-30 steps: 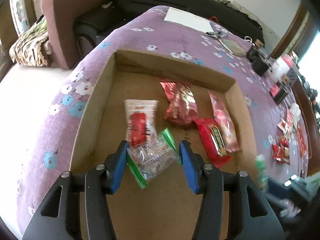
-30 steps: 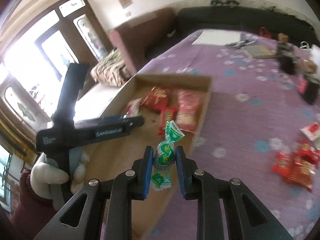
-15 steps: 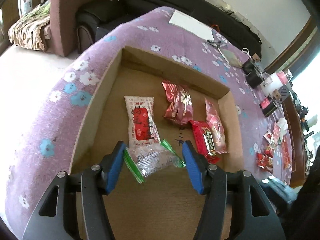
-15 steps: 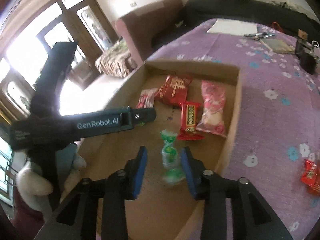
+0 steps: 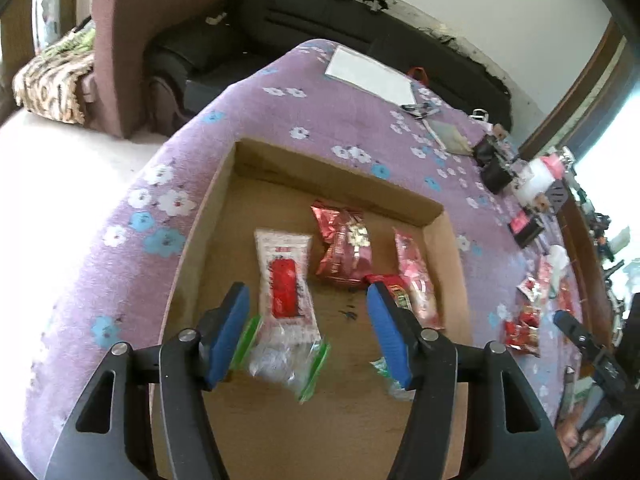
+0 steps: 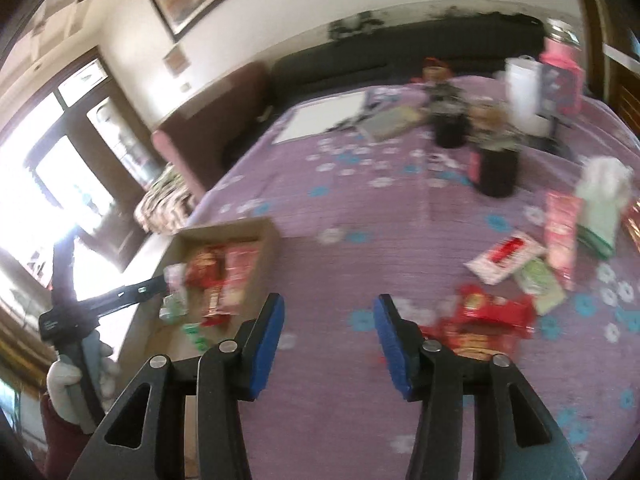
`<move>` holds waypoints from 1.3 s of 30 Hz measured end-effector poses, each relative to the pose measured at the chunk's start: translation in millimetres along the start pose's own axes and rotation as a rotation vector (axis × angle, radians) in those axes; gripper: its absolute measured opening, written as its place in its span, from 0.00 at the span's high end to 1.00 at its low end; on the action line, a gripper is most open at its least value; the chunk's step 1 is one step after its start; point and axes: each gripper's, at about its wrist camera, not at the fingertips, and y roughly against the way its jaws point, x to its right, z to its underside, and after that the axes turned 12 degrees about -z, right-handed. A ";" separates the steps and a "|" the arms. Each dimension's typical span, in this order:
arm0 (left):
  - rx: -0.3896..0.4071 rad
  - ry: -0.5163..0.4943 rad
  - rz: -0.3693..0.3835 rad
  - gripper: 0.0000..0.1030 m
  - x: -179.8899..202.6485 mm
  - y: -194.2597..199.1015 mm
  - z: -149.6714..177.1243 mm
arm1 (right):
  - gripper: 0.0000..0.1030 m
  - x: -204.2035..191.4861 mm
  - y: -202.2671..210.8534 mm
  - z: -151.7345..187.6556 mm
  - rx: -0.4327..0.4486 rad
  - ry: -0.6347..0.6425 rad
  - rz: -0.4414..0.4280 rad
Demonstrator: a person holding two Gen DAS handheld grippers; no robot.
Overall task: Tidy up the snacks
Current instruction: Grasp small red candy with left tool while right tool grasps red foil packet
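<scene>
A shallow cardboard box [image 5: 454, 264] lies on the purple flowered cloth and holds several snack packets. My left gripper [image 5: 308, 330] is open above the box; a clear green-edged packet [image 5: 280, 360] lies on the box floor between its fingers, apart from them. A green wrapped candy [image 5: 386, 372] lies behind the right finger. My right gripper [image 6: 328, 340] is open and empty above the cloth, right of the box [image 6: 272, 236]. A heap of red packets [image 6: 488, 320] lies just right of it. The left gripper [image 6: 120, 292] shows over the box.
Loose snacks lie on the cloth at the right: a white and red packet [image 6: 504, 258], a pink packet [image 6: 562, 232], a pale green packet [image 6: 540, 286]. Dark jars [image 6: 496, 168], a white cup [image 6: 524, 92] and papers [image 6: 320, 116] stand further back. A dark sofa [image 5: 360, 32] lies beyond.
My left gripper has opened wider and lifted off the clear packet, which now lies in the box. My right gripper let go of the green candy in the box and swung right over the cloth.
</scene>
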 end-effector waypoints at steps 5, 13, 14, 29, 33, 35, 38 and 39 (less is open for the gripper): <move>0.025 0.021 0.022 0.41 -3.4 24.0 8.6 | 0.51 12.9 3.7 -0.5 0.005 0.013 0.042; 0.089 0.011 0.123 0.41 8.2 74.8 52.9 | 0.54 22.0 -22.2 -0.5 -0.058 0.056 0.131; 0.091 0.007 0.133 0.41 11.2 77.3 56.8 | 0.55 22.1 -30.5 1.1 -0.079 0.066 0.137; 0.093 -0.100 0.208 0.42 68.8 98.6 102.4 | 0.87 31.9 -24.2 55.1 -0.277 0.011 -0.047; 0.089 -0.140 0.221 0.42 84.2 103.1 113.3 | 0.78 46.7 34.7 60.1 -0.139 -0.033 -0.129; 0.094 -0.168 0.235 0.42 94.5 106.2 119.2 | 0.66 63.9 66.5 54.5 -0.029 -0.042 -0.018; 0.101 -0.226 0.245 0.42 115.7 108.3 130.6 | 0.64 87.6 86.0 49.9 0.023 -0.080 0.081; 0.099 -0.243 0.246 0.42 121.4 108.2 134.5 | 0.64 95.7 87.9 50.5 0.032 -0.102 0.090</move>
